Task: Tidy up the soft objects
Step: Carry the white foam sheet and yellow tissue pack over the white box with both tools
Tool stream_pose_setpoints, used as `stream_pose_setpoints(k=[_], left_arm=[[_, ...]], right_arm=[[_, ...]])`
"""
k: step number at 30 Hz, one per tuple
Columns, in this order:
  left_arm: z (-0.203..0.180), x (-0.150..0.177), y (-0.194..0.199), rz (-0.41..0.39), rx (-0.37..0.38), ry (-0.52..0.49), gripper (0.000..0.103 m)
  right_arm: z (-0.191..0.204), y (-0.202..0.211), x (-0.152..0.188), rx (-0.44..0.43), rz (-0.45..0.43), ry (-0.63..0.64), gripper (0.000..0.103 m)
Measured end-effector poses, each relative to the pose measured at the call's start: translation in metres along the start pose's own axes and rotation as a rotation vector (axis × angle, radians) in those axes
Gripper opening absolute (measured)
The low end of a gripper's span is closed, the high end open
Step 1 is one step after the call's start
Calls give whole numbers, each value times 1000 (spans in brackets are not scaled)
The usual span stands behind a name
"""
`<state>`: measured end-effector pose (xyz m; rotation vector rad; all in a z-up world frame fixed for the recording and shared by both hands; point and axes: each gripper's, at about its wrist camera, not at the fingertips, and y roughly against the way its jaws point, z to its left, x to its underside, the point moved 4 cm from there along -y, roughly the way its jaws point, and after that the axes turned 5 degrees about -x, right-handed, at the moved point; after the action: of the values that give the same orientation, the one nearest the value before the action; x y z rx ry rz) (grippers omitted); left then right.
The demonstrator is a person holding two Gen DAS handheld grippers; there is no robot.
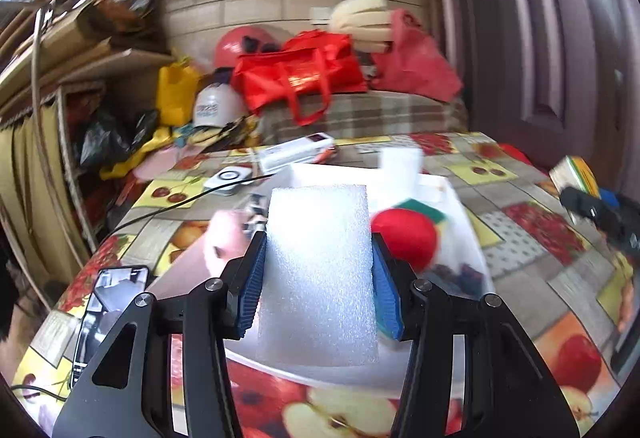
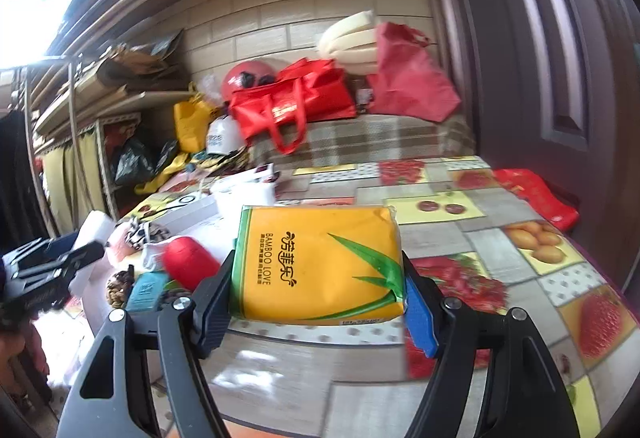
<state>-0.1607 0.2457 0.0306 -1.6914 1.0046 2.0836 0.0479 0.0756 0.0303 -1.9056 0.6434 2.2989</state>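
Left tongs (image 1: pixel 320 270) are clamping a foam block (image 1: pixel 318 270) above the partly filled tray (image 1: pixel 460 206); right tongs (image 2: pixel 318 294) are clamping a tissue pack (image 2: pixel 320 262), not yet stowed.

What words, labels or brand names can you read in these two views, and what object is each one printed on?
"BAMBOO LOVE": on the yellow tissue pack held in the right gripper, under larger Chinese characters.
Red tote bag: gold print, too blurred to read.
White helmet: blue print, too blurred to read.
Phone screen: nothing legible.
White foam block in the left gripper: no text.
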Motion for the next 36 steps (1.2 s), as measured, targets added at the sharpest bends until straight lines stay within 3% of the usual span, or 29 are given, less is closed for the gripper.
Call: stream_pose_setpoints(k=[7, 12, 17, 22, 27, 36], left_arm=[[29, -1, -13, 14, -35, 103, 50], [23, -3, -19, 23, -36, 70, 50], [23, -6, -29, 26, -42, 55, 50], [35, -8, -45, 59, -31, 103, 50], [34, -11, -53, 61, -37, 91, 50], [38, -12, -66, 88, -47, 104, 50]], right_arm=[[25, -21, -3, -30, 12, 36, 73], [37, -32, -5, -61, 22, 52, 73], [63, -44, -2, -173, 73, 127, 73], [93, -69, 5, -274, 191, 227, 72], [91, -100, 2, -252, 249, 185, 72], [76, -132, -13, -134, 204, 67, 72]])
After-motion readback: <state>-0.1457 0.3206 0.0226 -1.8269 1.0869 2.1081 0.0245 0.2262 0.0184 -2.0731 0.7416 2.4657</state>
